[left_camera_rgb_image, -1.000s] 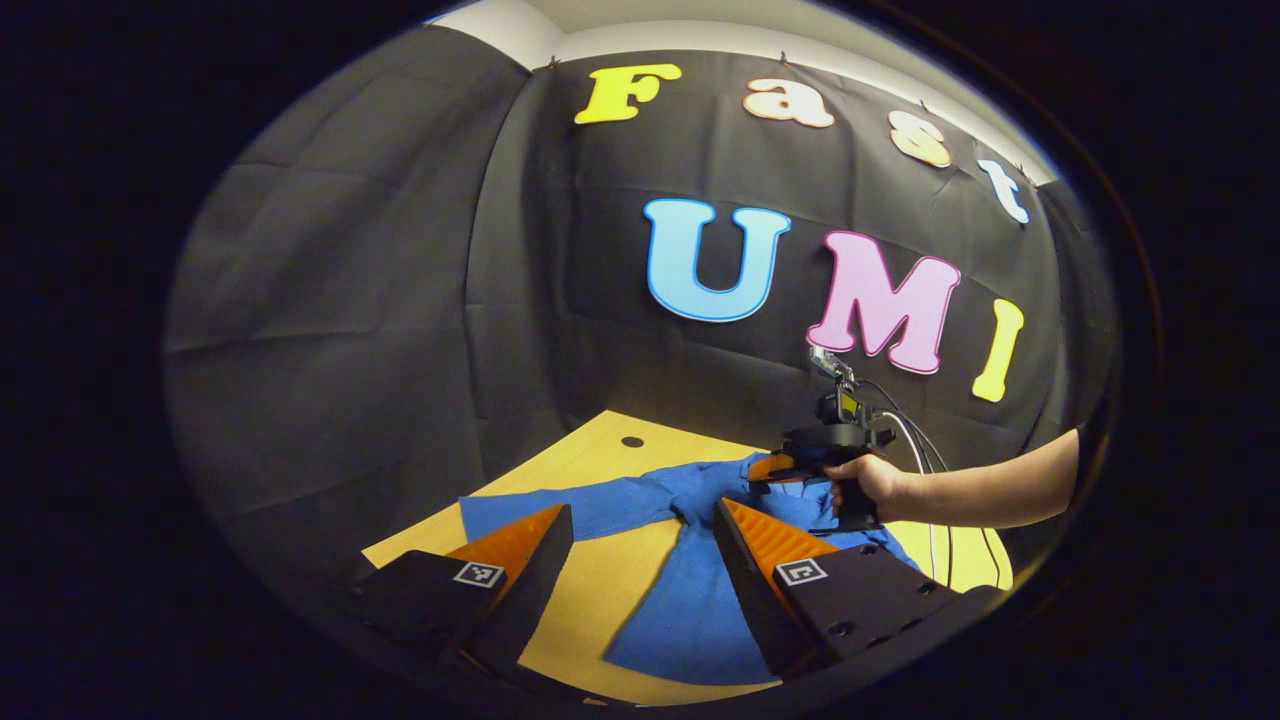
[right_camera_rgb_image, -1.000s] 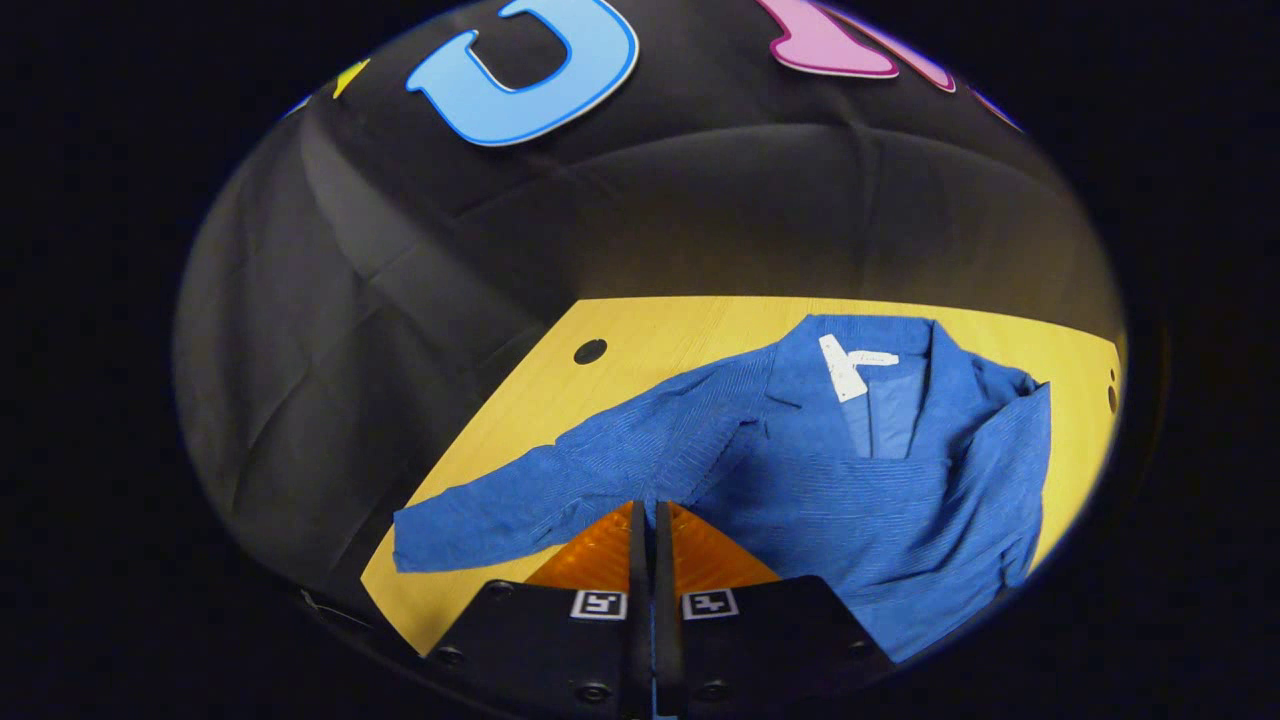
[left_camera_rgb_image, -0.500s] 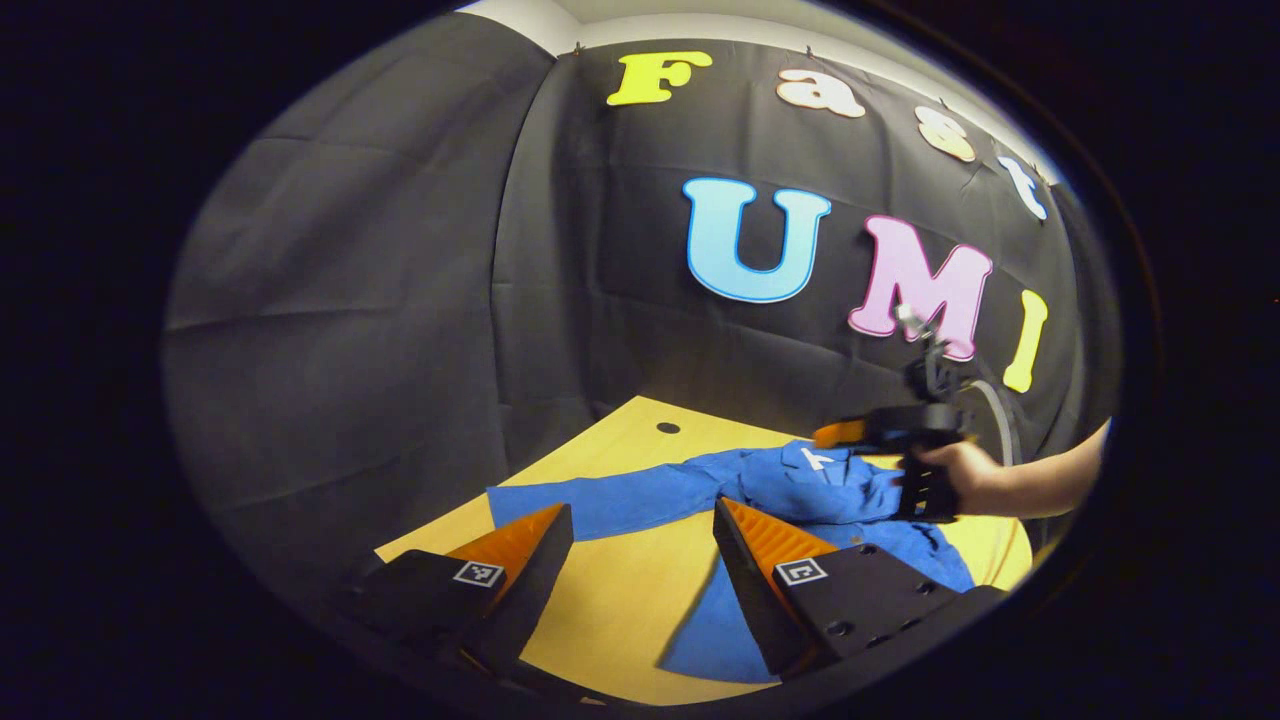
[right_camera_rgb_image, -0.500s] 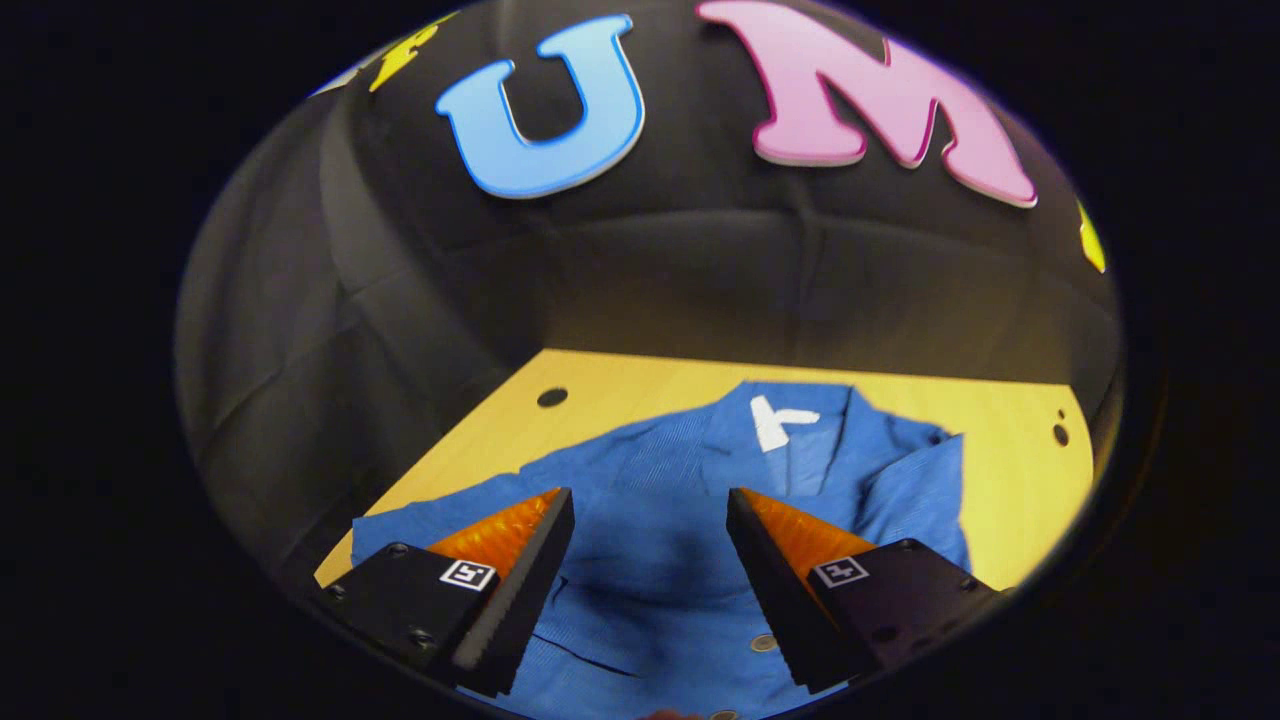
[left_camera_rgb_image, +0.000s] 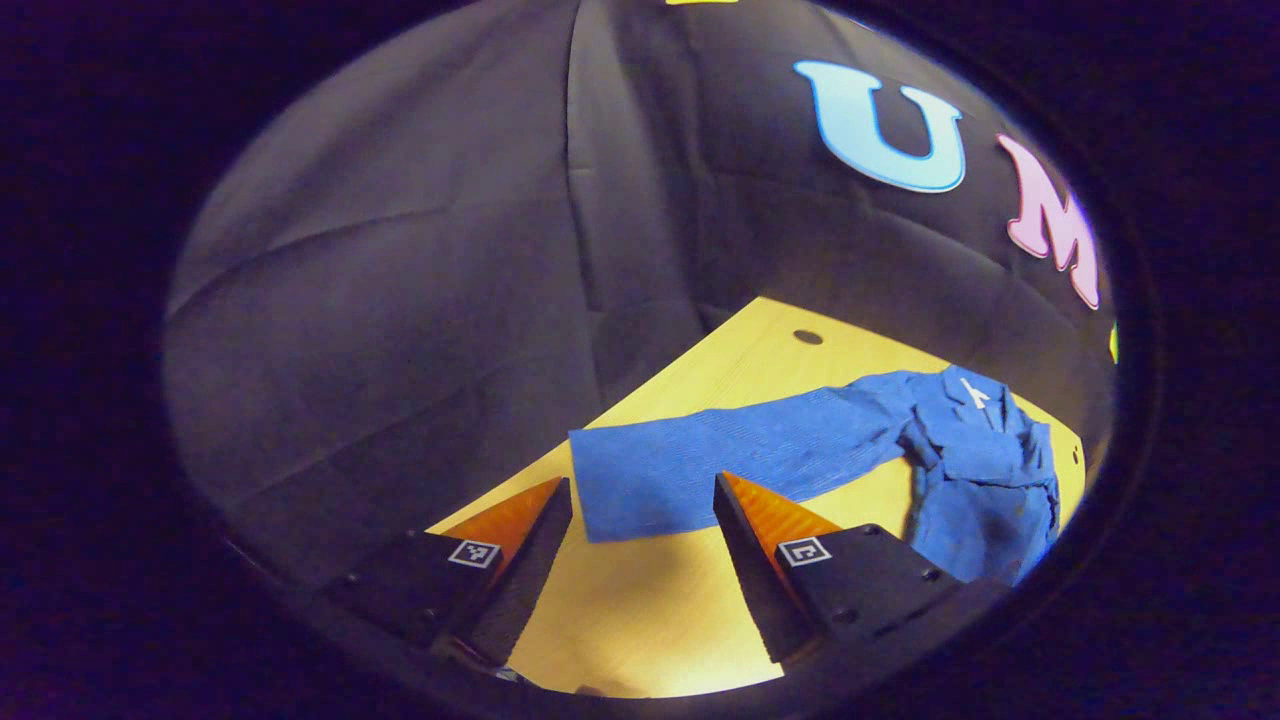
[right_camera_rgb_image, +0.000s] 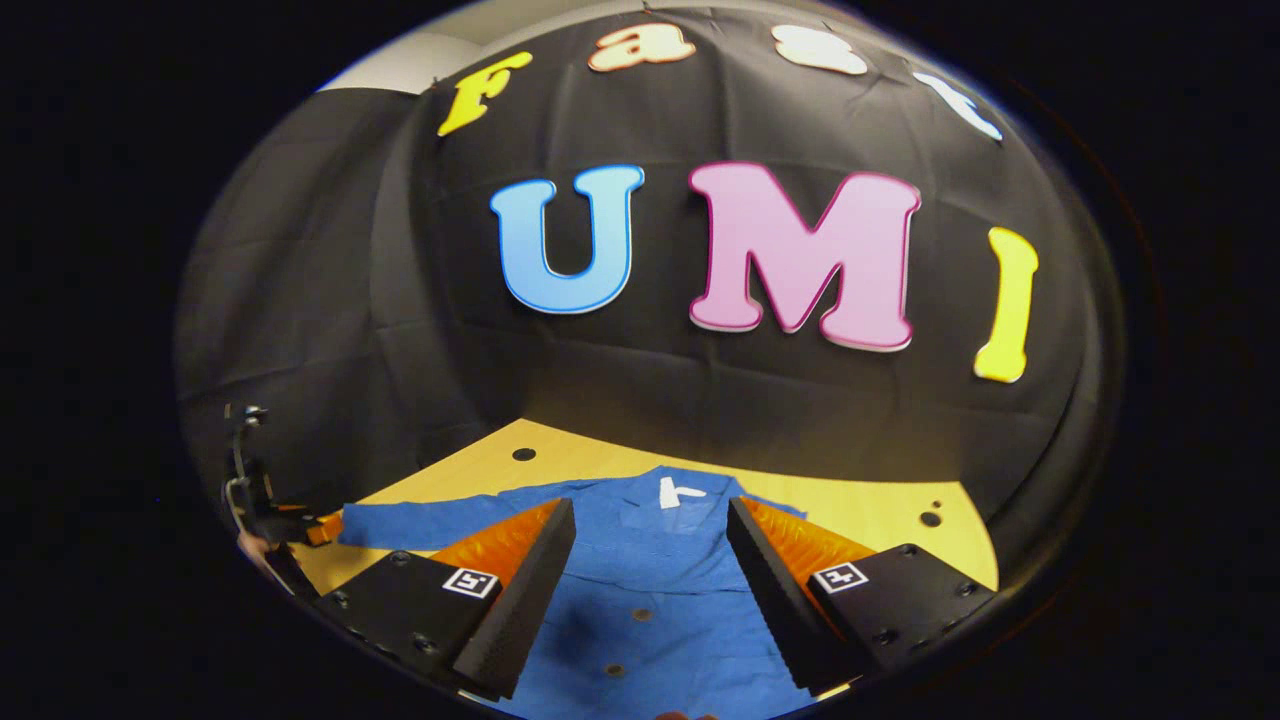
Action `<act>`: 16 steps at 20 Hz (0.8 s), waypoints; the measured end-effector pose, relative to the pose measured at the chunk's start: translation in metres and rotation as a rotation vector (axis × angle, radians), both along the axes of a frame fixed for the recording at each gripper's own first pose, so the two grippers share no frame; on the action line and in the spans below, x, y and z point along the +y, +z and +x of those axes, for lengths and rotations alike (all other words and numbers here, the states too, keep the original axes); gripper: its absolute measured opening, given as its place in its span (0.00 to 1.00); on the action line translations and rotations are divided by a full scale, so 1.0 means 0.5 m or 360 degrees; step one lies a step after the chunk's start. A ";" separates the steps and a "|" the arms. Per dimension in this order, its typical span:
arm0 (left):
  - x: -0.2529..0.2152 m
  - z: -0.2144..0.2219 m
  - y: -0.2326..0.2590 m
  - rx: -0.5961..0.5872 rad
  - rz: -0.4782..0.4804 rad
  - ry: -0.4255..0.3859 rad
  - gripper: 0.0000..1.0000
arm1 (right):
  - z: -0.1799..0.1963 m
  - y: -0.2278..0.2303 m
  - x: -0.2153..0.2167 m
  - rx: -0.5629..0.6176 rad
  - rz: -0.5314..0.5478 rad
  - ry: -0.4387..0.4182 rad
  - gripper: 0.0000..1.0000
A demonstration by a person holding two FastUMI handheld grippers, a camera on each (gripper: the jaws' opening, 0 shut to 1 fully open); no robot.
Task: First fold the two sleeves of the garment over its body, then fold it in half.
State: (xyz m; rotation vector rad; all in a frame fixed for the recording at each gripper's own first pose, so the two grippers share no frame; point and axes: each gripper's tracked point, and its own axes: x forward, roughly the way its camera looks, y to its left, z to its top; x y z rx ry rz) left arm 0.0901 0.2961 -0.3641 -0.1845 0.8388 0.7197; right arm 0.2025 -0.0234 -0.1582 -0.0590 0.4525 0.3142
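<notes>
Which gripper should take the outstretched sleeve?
Left. The left gripper is open with the sleeve cuff lying on the table just ahead of its fingers. The right gripper, also open, sits over the shirt body.

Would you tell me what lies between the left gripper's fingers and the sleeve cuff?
Bare table; the left gripper view shows the open left gripper nearing the cuff.

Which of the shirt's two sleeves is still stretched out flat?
The sleeve by the left gripper lies straight on the table; the other is folded over the body.
</notes>
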 end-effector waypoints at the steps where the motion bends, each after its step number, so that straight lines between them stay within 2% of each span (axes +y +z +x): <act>1: -0.006 0.015 -0.004 0.0056 0.0014 0.0035 0.83 | -0.034 0.026 -0.023 -0.0026 -0.0020 -0.0013 0.97; 3: -0.016 0.045 -0.007 0.0128 0.0021 0.0070 0.83 | -0.085 0.059 -0.078 -0.0086 -0.0101 -0.0059 0.96; 5: -0.029 0.069 -0.007 0.0196 -0.0089 0.0062 0.84 | -0.134 0.070 -0.118 -0.0067 -0.0139 -0.0111 0.96; 8: -0.026 0.069 -0.025 0.0235 -0.0208 0.0116 0.84 | -0.187 0.074 -0.181 -0.0005 -0.0186 -0.0223 0.96; 10: -0.018 0.073 -0.022 0.0236 -0.0195 0.0107 0.84 | -0.210 0.077 -0.213 -0.0009 -0.0206 -0.0304 0.96; 12: -0.010 0.084 -0.025 0.0257 -0.0211 0.0048 0.83 | -0.235 0.063 -0.220 0.0049 -0.0204 -0.0328 0.97; 14: -0.011 0.095 -0.029 0.0275 -0.0237 -0.0003 0.73 | -0.248 0.053 -0.231 0.0084 -0.0223 -0.0332 0.96; 15: -0.013 0.097 -0.028 0.0292 -0.0256 -0.0010 0.62 | -0.246 0.048 -0.234 0.0091 -0.0233 -0.0337 0.96; 16: -0.013 0.104 -0.032 0.0290 -0.0286 -0.0023 0.61 | -0.247 0.039 -0.232 0.0105 -0.0232 -0.0338 0.96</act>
